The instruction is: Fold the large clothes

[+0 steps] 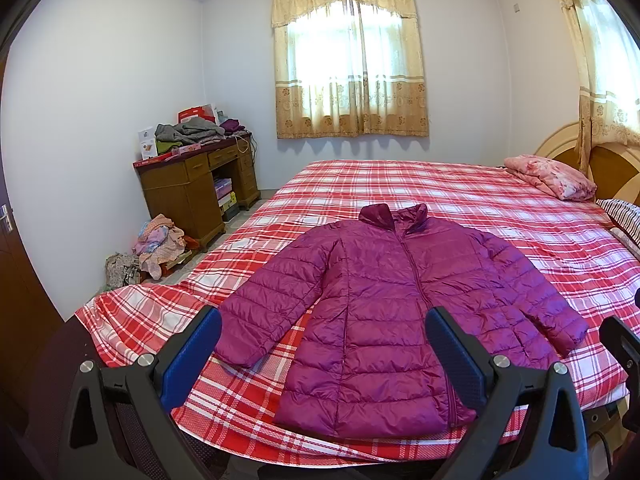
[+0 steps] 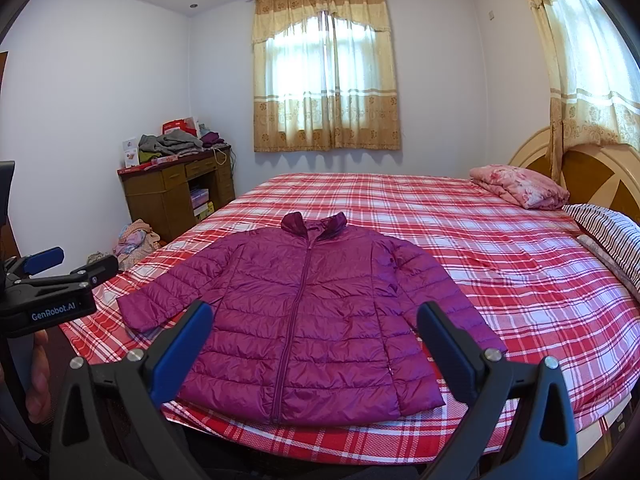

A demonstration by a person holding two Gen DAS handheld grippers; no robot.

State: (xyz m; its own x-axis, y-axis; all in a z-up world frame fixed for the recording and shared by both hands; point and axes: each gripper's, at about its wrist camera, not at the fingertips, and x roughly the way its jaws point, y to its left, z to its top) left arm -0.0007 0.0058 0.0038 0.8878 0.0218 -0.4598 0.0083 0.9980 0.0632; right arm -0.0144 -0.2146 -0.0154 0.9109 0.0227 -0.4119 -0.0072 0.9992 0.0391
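A magenta quilted puffer jacket lies flat and zipped on the bed, collar toward the window, both sleeves spread out to the sides, hem near the bed's front edge. My left gripper hovers open above the jacket's lower left part, nothing between its blue-padded fingers. My right gripper also stands open, held over the jacket's lower half and empty. In the right wrist view the left gripper shows at the left edge, off the bed's corner, with a hand beneath it.
The bed carries a red and white plaid sheet, a folded pink quilt and a striped pillow by the wooden headboard. A wooden desk piled with clothes stands left, with laundry on the floor.
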